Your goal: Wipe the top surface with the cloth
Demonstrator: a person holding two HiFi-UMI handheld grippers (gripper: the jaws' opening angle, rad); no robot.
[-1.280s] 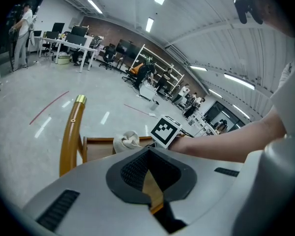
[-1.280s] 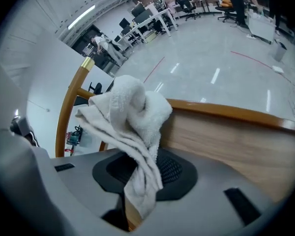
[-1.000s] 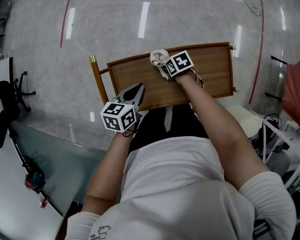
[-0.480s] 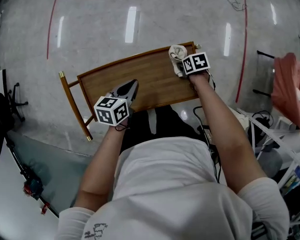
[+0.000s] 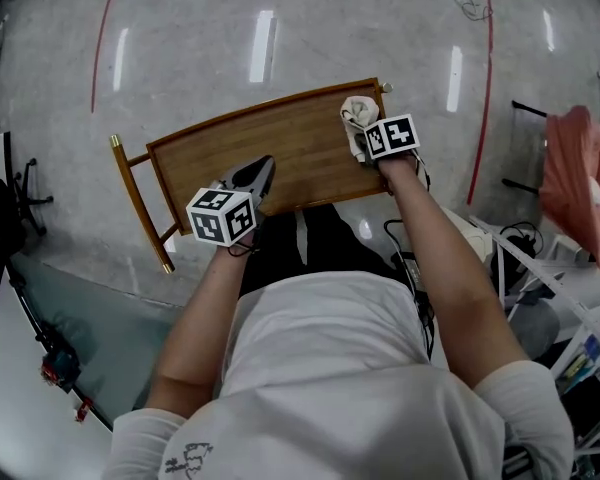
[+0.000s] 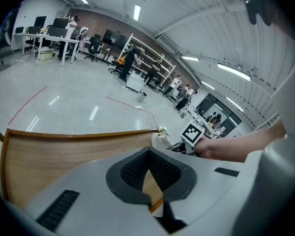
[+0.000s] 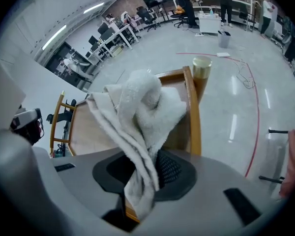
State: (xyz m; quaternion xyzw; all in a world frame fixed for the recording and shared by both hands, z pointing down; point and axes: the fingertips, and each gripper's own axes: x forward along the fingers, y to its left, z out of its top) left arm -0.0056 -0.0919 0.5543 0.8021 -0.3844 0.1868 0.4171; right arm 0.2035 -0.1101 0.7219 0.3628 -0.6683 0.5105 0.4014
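— Start close in. How does the left gripper stand?

— The left gripper is over the near edge of the wooden top, left of the middle. Its jaws are pressed together at the tips with nothing held. Only a wedge of the wood shows behind the pads.

— And the right one?

— The right gripper is over the right end of the top, pinching the cloth. In the right gripper view the white terry runs up between the two pads. A loose tail hangs down on the near side, and the bulk is bunched just past the tips.

— Where does that bunch lie on the top?

— At the far right corner. It is just beside the raised rim and near the brass-capped post. I cannot tell whether it presses on the wood or sits slightly off it.

— Anything farther out?

— Polished grey floor, with a red line running across it to the right of the corner.
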